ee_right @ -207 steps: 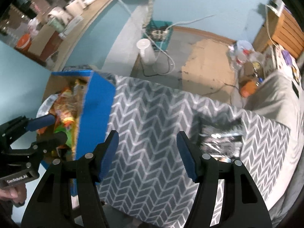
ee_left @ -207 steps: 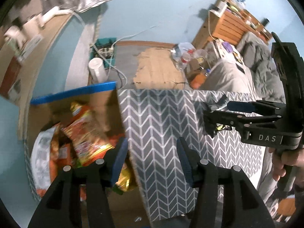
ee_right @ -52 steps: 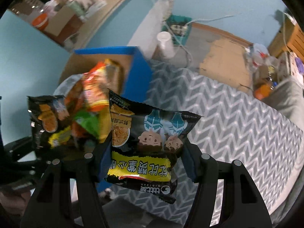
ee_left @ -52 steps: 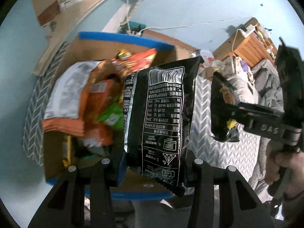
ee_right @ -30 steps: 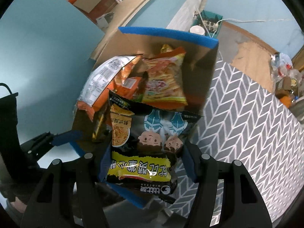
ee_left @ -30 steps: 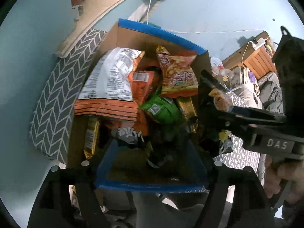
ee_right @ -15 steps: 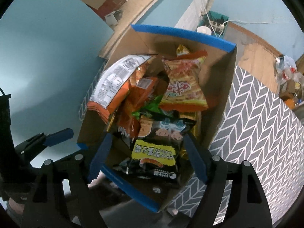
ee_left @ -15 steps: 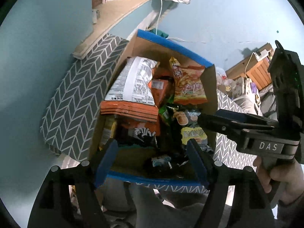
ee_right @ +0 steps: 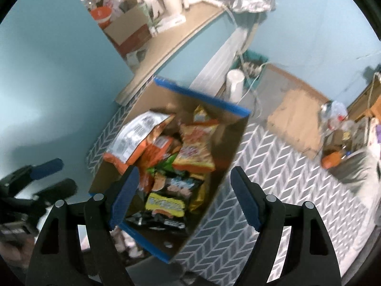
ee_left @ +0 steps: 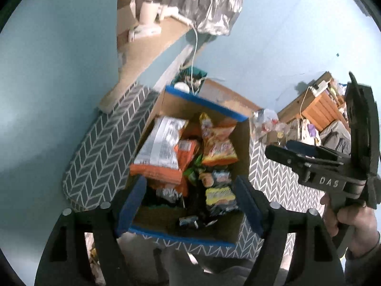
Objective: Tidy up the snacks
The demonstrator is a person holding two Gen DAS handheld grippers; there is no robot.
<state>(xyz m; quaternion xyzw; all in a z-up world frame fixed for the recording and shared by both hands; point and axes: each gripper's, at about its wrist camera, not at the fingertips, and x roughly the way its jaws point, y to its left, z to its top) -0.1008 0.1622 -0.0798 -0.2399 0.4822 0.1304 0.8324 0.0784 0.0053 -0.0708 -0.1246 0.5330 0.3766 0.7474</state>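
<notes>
A cardboard box with blue-taped rim (ee_left: 209,102) (ee_right: 202,95) stands on the chevron-patterned surface and holds several snack bags. A black bag with a yellow label (ee_right: 166,205) (ee_left: 220,195) lies on top near the front, beside an orange-yellow chip bag (ee_right: 195,152) (ee_left: 218,147) and a white-and-orange bag (ee_left: 162,147) (ee_right: 135,140). My left gripper (ee_left: 190,202) is open and empty above the box's front. My right gripper (ee_right: 182,195) is open and empty above the box; it also shows in the left wrist view (ee_left: 293,150).
The grey chevron surface (ee_right: 273,178) extends to the right of the box. A wooden shelf (ee_right: 181,35) with a carton and cups runs along the blue wall. A white cup (ee_right: 234,83), cables and cardboard (ee_right: 300,114) lie on the floor behind.
Both grippers released their black snack bags into the box and opened; they have since risen and pulled back from the box.
</notes>
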